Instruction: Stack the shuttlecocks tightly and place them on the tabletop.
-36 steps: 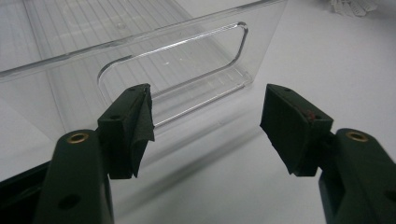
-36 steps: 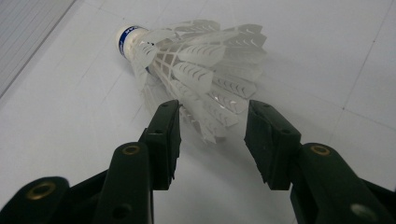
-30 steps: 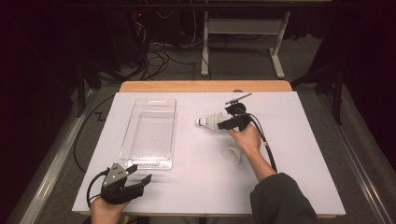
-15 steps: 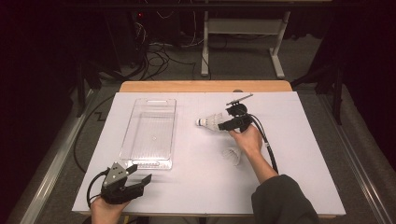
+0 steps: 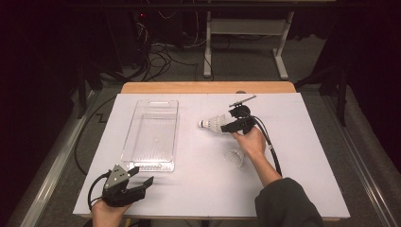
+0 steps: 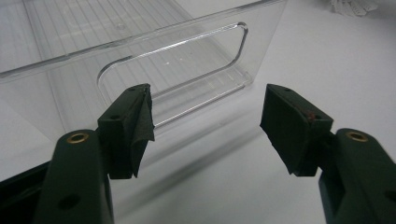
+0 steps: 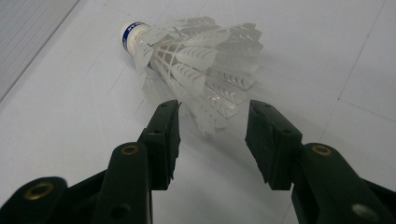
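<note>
I had the right gripper [image 5: 231, 126] at a shuttlecock [image 5: 213, 124] lying on its side mid-tabletop, toward the far edge, jaws open astride its skirt, not yet pinching. My left gripper [image 5: 142, 182] sat open by the near-left corner. The clear bin [image 5: 152, 137] held nothing; a second shuttlecock [image 5: 234, 157] waited, so I judged the work barely begun.

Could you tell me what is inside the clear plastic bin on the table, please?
Nothing visible: the clear bin shows only its ribbed floor. Both shuttlecocks lie outside it, one at the right gripper, another beside that hand.
</note>
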Tool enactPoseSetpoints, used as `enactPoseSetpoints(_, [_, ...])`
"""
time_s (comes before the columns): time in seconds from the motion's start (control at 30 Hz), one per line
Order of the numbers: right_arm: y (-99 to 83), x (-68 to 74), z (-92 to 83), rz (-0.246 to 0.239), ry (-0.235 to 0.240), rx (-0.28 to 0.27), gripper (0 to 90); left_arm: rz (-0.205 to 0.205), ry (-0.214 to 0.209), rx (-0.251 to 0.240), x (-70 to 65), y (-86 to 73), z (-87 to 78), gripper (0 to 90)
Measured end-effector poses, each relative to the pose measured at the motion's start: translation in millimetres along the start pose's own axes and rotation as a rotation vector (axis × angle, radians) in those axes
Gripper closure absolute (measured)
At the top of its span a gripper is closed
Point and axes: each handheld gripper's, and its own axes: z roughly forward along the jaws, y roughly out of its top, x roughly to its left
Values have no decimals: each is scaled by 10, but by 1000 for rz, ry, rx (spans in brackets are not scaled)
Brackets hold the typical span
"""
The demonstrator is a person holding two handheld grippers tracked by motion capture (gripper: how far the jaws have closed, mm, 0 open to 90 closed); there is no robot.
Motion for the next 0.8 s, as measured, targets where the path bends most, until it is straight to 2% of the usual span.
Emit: enactPoseSetpoints(0.8, [-64, -21, -130, -3, 3, -16, 552, 9, -3, 1, 5, 4, 5, 352])
